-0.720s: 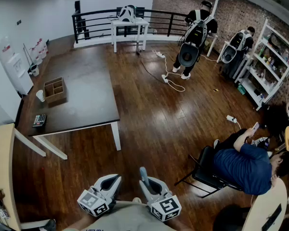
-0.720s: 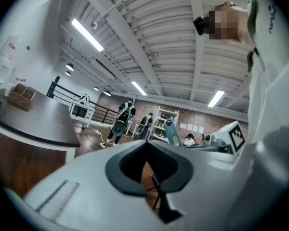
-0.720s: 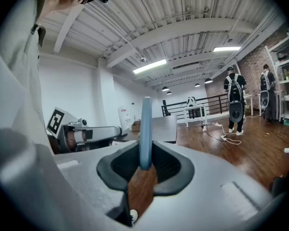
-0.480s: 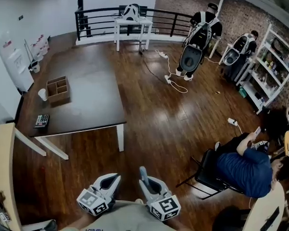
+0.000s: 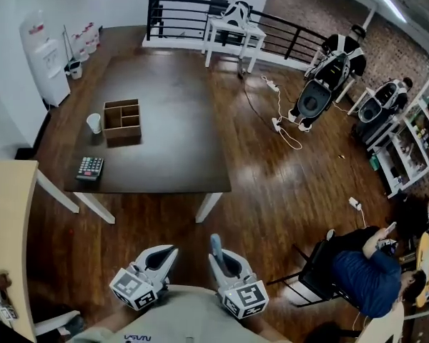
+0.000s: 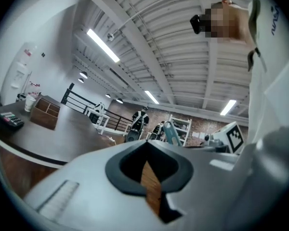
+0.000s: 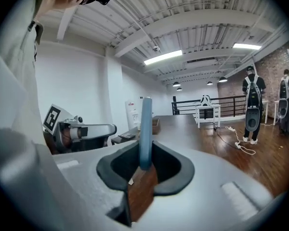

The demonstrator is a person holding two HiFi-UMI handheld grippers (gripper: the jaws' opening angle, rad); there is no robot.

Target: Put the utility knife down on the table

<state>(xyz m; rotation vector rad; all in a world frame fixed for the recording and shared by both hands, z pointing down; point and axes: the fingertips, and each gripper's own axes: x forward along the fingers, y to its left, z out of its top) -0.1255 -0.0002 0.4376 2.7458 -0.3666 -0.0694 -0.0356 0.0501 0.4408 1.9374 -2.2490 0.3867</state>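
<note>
A blue-grey utility knife (image 5: 215, 246) stands up between the jaws of my right gripper (image 5: 224, 262), which is shut on its lower end. In the right gripper view the knife (image 7: 145, 129) rises straight out of the dark pads of the right gripper (image 7: 143, 170). My left gripper (image 5: 161, 257) is close beside it on the left, shut, with nothing in it; in its own view the left gripper (image 6: 149, 170) shows only a thin slit of floor. Both grippers hang over the wooden floor, short of the dark table (image 5: 168, 141).
On the table's left part are a wooden divided box (image 5: 122, 119), a white cup (image 5: 94, 123) and a calculator (image 5: 90, 168). A pale desk (image 5: 7, 220) is at the left. A seated person (image 5: 361, 274) is at the lower right; people with backpack rigs (image 5: 320, 84) stand far off.
The head view has swung and moved toward the dark table, which now lies straight ahead and nearer. Both grippers keep their places low in the view, the knife still held.
</note>
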